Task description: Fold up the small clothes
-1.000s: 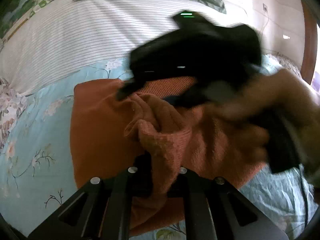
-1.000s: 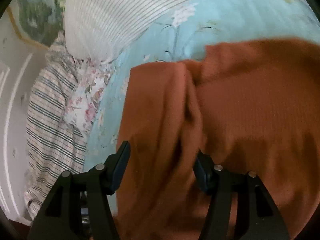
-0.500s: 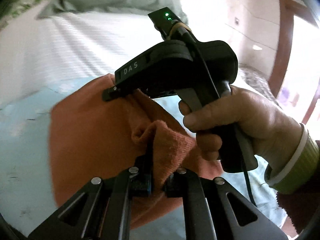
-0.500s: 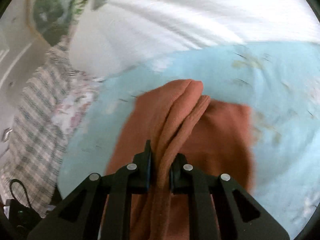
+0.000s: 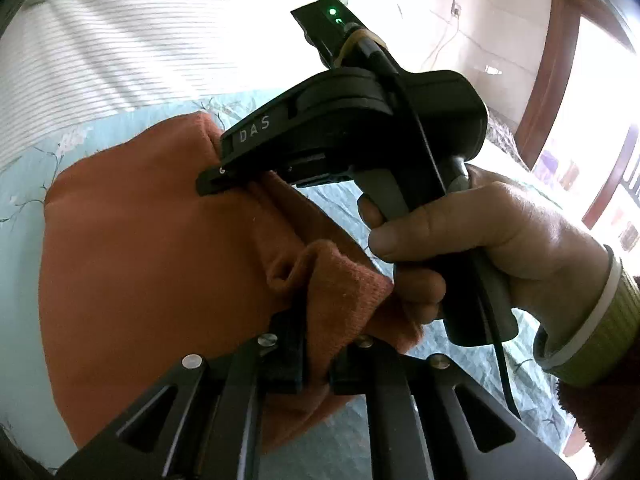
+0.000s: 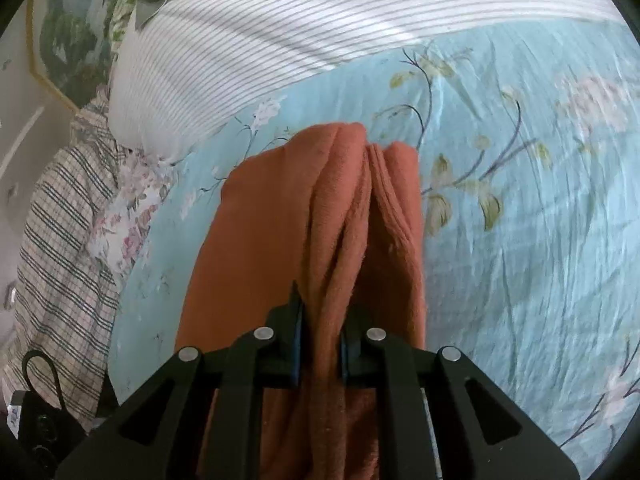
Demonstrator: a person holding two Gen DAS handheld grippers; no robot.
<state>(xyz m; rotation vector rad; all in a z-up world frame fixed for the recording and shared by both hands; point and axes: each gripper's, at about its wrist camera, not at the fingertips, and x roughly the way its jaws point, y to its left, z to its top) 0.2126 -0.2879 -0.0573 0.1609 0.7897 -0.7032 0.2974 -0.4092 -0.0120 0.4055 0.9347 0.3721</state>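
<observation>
Floral bedsheet (image 6: 520, 200) under orange garment (image 5: 152, 248), pinched in both grippers (image 5: 316, 364) (image 6: 322, 344)

both tongs, left tongs (image 5: 318, 360) and right tongs (image 6: 320, 350), clamped tight, right hand (image 5: 492, 248) gripping its handle

Daylight blows out the white striped fabric pillow (image 5: 132, 40) and the right edge; both views sharp, fisheye-bent, corners black.
</observation>
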